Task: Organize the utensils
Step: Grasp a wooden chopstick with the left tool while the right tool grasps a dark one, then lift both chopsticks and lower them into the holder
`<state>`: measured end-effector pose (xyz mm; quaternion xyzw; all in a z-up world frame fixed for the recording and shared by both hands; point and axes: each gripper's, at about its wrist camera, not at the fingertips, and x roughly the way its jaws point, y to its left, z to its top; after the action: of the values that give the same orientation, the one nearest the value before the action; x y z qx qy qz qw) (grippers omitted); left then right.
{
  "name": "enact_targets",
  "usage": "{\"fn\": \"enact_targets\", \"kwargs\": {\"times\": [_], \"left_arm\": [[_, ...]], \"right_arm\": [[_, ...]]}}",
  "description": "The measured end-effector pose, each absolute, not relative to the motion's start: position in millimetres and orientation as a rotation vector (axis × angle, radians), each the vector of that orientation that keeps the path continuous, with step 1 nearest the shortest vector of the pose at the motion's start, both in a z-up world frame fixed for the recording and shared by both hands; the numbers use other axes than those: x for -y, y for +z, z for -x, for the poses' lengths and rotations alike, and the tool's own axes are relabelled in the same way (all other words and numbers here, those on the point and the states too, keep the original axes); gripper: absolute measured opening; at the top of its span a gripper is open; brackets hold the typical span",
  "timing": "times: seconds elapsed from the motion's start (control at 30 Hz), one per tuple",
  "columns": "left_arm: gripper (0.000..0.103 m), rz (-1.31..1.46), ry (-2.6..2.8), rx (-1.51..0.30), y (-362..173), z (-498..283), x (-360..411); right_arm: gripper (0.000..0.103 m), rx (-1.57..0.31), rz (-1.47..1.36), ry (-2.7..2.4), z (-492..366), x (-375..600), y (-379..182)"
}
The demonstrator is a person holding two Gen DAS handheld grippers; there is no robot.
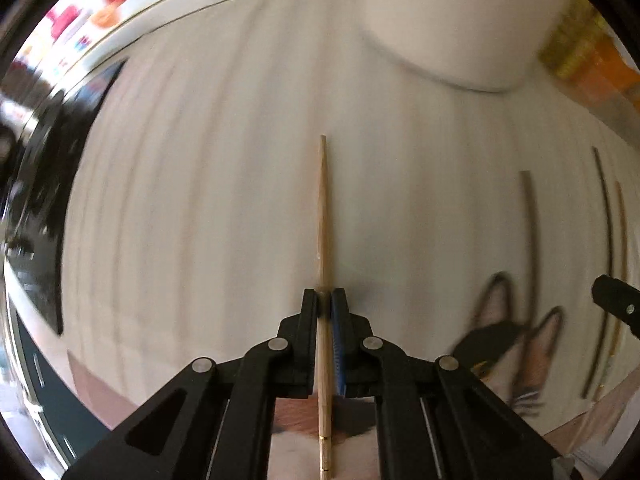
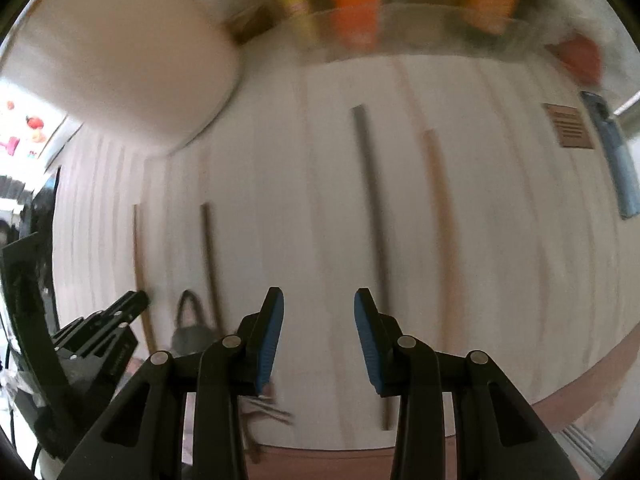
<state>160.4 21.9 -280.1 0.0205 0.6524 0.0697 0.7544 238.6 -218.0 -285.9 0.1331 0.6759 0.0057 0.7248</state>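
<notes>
My left gripper (image 1: 324,300) is shut on a light wooden chopstick (image 1: 322,208) that points forward above a white ribbed mat (image 1: 200,200). Its pointed tip aims toward a white cylindrical holder (image 1: 452,20). My right gripper (image 2: 319,300) is open and empty above the mat (image 2: 280,200). A dark chopstick (image 2: 372,208) and a brown chopstick (image 2: 440,220) lie on the mat ahead of it. Two more chopsticks (image 2: 210,256) lie to its left. The white holder (image 2: 120,52) stands at the far left. The left gripper (image 2: 100,328) shows at the left edge.
Orange and yellow bottles (image 2: 356,0) stand behind the mat. A blue-handled tool (image 2: 616,160) and a brown card (image 2: 570,126) lie at the right. The table edge (image 2: 580,380) runs near the front. Loose chopsticks (image 1: 532,240) lie right of the left gripper.
</notes>
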Motion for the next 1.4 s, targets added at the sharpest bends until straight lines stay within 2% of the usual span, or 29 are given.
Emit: {"fn": "enact_targets", "kwargs": {"times": [0.3, 0.33, 0.37, 0.43, 0.73, 1.4], "left_arm": [[0.005, 0.0, 0.185, -1.409, -274.7, -141.6, -45.4], [0.005, 0.0, 0.185, -1.408, -273.9, -143.9, -43.1], [0.005, 0.002, 0.186, -1.407, -273.4, -142.6, -42.4], [0.005, 0.008, 0.181, -1.411, -277.4, -148.2, -38.6], [0.005, 0.009, 0.106, -1.428, -279.5, -155.8, -24.3], [0.005, -0.036, 0.083, -1.462, -287.7, -182.6, -19.4]], "right_arm": [[0.039, -1.61, -0.053, 0.113, -236.2, 120.9, -317.7], [0.035, -1.594, 0.01, 0.105, -234.9, 113.3, -316.4], [0.024, -1.593, 0.062, 0.092, -233.6, 108.4, -316.3], [0.009, -1.583, 0.095, 0.088, -233.4, 105.8, -314.2], [0.006, -1.622, 0.145, 0.032, -248.4, 151.2, -313.5], [0.008, -1.633, 0.135, 0.03, -253.2, 154.9, -314.8]]}}
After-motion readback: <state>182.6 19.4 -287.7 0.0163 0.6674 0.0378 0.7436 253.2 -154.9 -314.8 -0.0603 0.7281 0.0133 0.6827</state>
